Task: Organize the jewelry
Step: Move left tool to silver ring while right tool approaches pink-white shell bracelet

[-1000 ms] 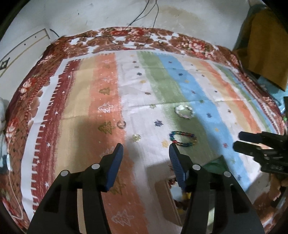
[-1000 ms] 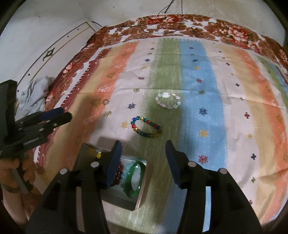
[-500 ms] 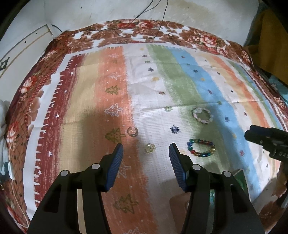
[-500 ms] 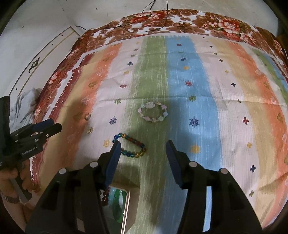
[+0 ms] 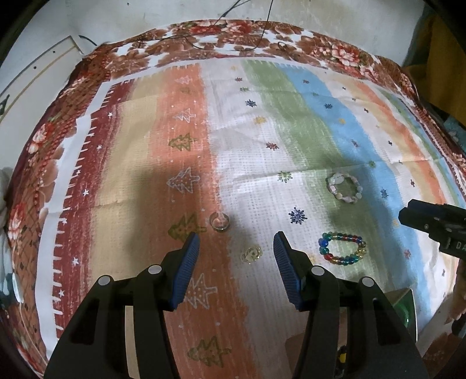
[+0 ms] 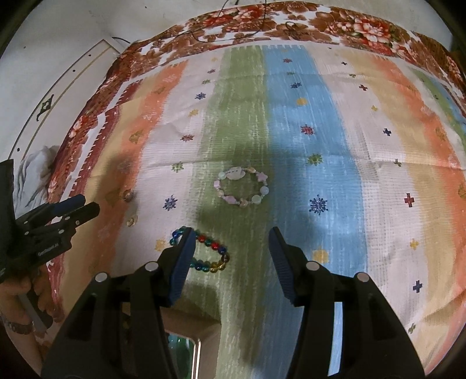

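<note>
On the striped cloth lie a multicoloured bead bracelet [image 5: 342,248] [image 6: 208,253], a pale stone bracelet [image 5: 344,187] [image 6: 243,186], a silver ring [image 5: 219,221] and a small gold flower piece [image 5: 251,254]. My left gripper [image 5: 236,244] hovers open over the flower piece, the ring just beyond its left finger. My right gripper [image 6: 230,240] is open above the cloth; its left finger covers part of the bead bracelet, and the pale bracelet lies ahead. The jewelry box [image 6: 186,347] sits under the right gripper, mostly hidden. Nothing is held.
The cloth [image 5: 262,122] has a brown floral border [image 6: 291,20] at the far side, with a black cable [image 5: 256,35] across it. A white wall panel stands on the left. A hand [image 6: 17,294] holds the left gripper at the right wrist view's left edge.
Both grippers moved forward and lower over the cloth. The jewelry slid toward the fingers in both views, and the box dropped almost out of sight. The jaws kept their width.
</note>
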A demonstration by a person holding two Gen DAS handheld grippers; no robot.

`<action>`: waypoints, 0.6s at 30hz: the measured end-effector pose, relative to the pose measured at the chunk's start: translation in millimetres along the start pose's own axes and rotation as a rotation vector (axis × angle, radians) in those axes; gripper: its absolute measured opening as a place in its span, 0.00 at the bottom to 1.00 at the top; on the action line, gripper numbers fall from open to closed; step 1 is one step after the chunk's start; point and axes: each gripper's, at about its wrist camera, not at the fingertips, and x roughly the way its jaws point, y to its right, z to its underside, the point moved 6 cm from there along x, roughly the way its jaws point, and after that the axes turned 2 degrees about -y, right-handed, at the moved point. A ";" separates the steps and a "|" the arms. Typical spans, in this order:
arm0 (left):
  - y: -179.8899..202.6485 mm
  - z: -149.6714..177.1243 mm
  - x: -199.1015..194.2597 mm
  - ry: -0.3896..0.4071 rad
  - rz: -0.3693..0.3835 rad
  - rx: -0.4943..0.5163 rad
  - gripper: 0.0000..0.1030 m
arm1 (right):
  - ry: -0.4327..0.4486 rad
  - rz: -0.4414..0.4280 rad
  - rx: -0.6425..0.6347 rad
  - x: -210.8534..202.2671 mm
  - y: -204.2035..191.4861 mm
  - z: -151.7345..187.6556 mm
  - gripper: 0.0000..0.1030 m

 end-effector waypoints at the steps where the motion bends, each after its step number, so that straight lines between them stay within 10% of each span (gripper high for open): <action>1: -0.3 -0.5 3.1 -0.006 -0.004 0.002 0.51 | -0.003 -0.001 0.004 2.0 0.9 -0.9 0.52; 18: -3.1 -7.2 38.2 -0.066 -0.023 0.017 0.51 | -0.050 0.046 0.065 49.4 23.9 -26.0 0.52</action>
